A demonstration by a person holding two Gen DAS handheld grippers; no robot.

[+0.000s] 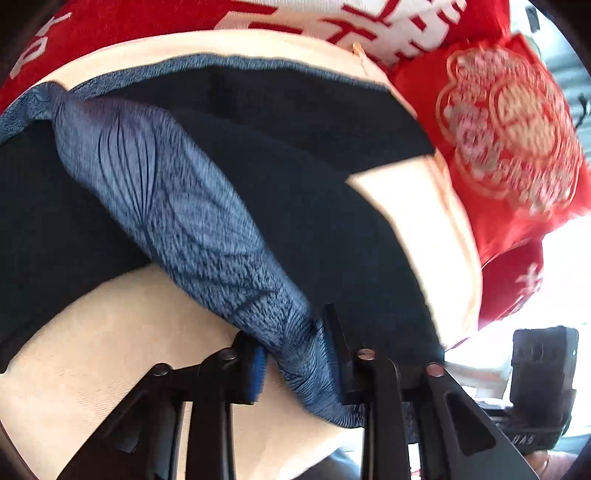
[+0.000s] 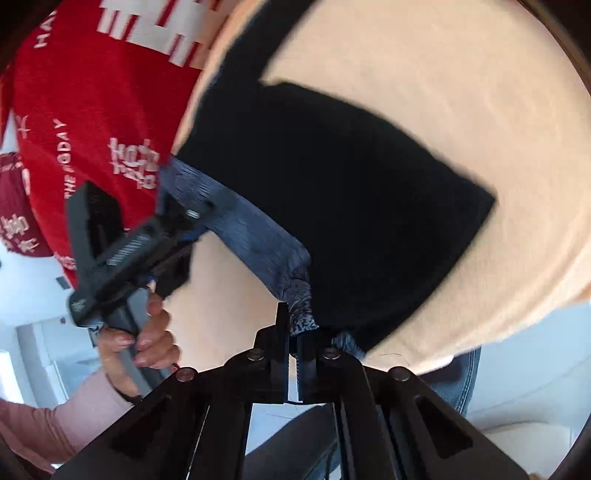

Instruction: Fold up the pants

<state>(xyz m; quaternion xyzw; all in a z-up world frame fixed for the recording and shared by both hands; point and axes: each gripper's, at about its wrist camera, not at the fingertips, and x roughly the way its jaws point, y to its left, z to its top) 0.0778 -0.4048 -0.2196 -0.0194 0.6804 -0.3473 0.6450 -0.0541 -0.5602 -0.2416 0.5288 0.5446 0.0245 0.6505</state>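
Dark navy pants (image 1: 280, 155) with a lighter blue ribbed waistband (image 1: 173, 199) lie partly on a cream cushion (image 1: 110, 339). My left gripper (image 1: 295, 354) is shut on one end of the waistband, lifted off the cushion. In the right wrist view the pants (image 2: 332, 192) hang as a dark folded mass, and my right gripper (image 2: 293, 332) is shut on the other end of the waistband (image 2: 258, 236). The left gripper (image 2: 177, 229) shows there at the left, held by a hand, with the band stretched between the two.
A red blanket with white lettering (image 1: 332, 22) lies behind the cushion, also in the right wrist view (image 2: 92, 110). A red patterned bag (image 1: 509, 133) stands at the right. The cream cushion's edge (image 2: 480, 332) drops off near me.
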